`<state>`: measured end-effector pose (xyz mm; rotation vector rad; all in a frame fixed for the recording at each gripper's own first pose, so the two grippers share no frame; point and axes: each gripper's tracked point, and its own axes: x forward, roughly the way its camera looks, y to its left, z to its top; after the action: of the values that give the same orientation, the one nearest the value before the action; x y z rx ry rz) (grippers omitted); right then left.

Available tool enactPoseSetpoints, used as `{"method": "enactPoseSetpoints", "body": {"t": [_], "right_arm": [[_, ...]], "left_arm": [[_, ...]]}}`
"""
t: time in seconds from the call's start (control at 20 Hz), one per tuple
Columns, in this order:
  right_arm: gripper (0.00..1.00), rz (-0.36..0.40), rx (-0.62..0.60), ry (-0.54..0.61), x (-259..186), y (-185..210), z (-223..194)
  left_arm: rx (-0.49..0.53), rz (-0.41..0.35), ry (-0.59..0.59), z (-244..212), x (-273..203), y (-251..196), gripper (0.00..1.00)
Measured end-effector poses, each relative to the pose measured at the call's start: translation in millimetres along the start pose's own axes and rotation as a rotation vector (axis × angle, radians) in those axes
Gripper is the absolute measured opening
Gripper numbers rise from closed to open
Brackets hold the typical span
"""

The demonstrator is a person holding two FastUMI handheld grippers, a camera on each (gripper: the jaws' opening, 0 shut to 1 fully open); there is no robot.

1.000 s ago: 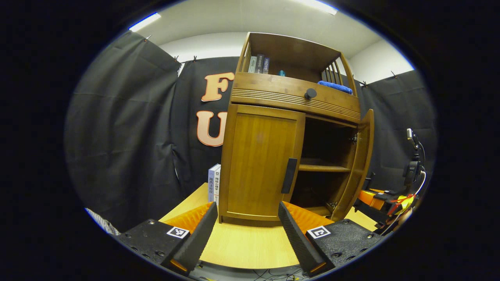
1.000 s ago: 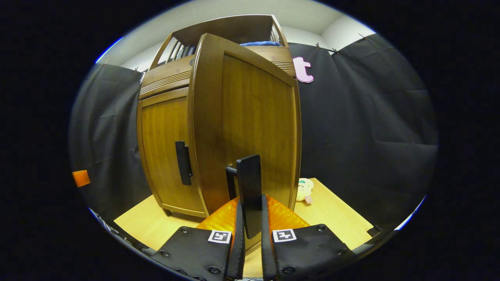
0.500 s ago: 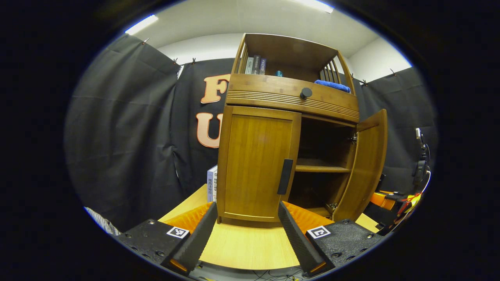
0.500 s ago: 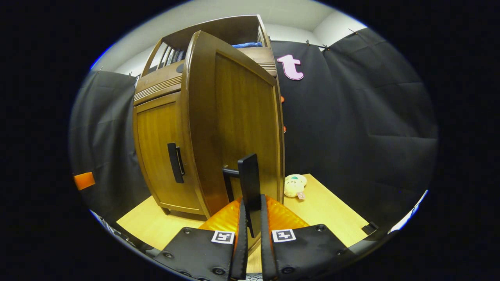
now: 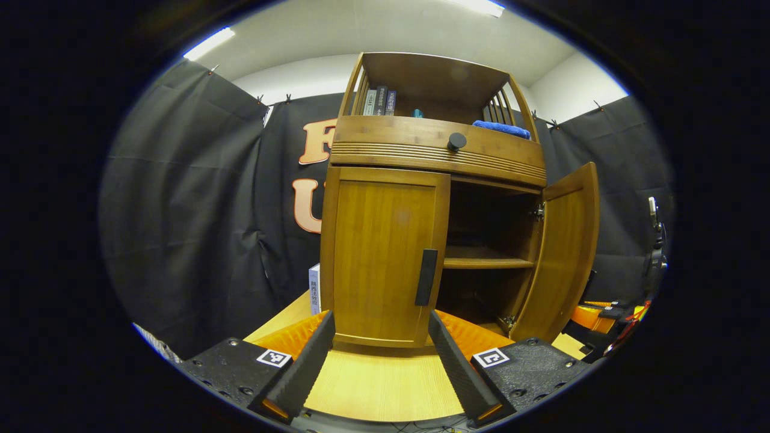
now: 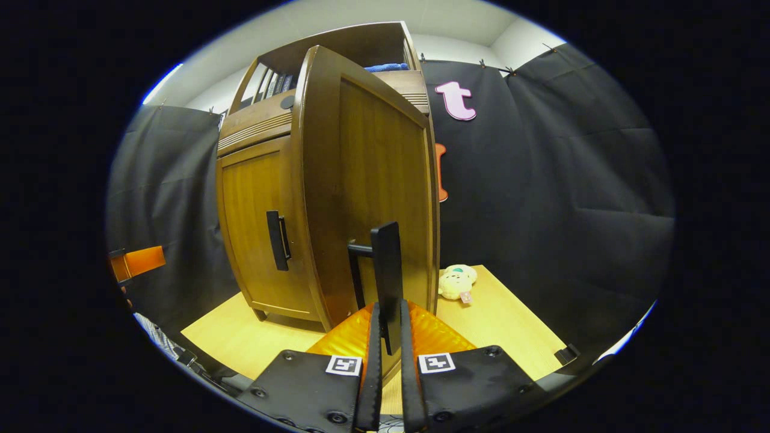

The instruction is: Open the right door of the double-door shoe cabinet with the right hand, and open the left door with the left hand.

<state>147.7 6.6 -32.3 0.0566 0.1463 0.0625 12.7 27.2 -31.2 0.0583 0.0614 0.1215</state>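
Note:
The wooden shoe cabinet [image 5: 433,150] stands on the table. Its left door [image 5: 382,258] is closed, with a black vertical handle [image 5: 426,276]. My left gripper [image 5: 380,325] is open, a short way in front of that door and touching nothing. The right door [image 5: 565,252] is swung wide open, showing an inner shelf [image 5: 487,263]. In the right gripper view my right gripper [image 6: 388,313] is shut on the right door's black handle [image 6: 385,264], with the door's outer face [image 6: 373,174] just behind. The left door handle [image 6: 275,240] shows to the left there.
A small plush toy [image 6: 456,282] lies on the table [image 5: 373,385] right of the cabinet. A book [image 5: 314,288] stands at the cabinet's left side. On top are books [image 5: 378,102], a blue cloth [image 5: 500,127] and a drawer knob [image 5: 456,141].
The right door has swung wider open with my right gripper still shut on its handle. The cabinet has slid left in the left gripper view, and the left gripper stays open.

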Motion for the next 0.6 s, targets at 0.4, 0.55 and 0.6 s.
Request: {"method": "enactPoseSetpoints", "body": {"t": [0.4,0.55,0.6], "right_arm": [[0.14,-0.086,0.030,-0.021,-11,-32,6],[0.20,-0.154,0.026,-0.038,-18,-55,10],[0.07,-0.190,0.028,-0.049,-22,-65,12]], "left_arm": [[0.002,-0.012,-0.014,4,23,-19,0.92],[0.004,-0.020,-0.019,5,32,-26,0.92],[0.005,-0.025,-0.019,6,36,-29,0.92]]}}
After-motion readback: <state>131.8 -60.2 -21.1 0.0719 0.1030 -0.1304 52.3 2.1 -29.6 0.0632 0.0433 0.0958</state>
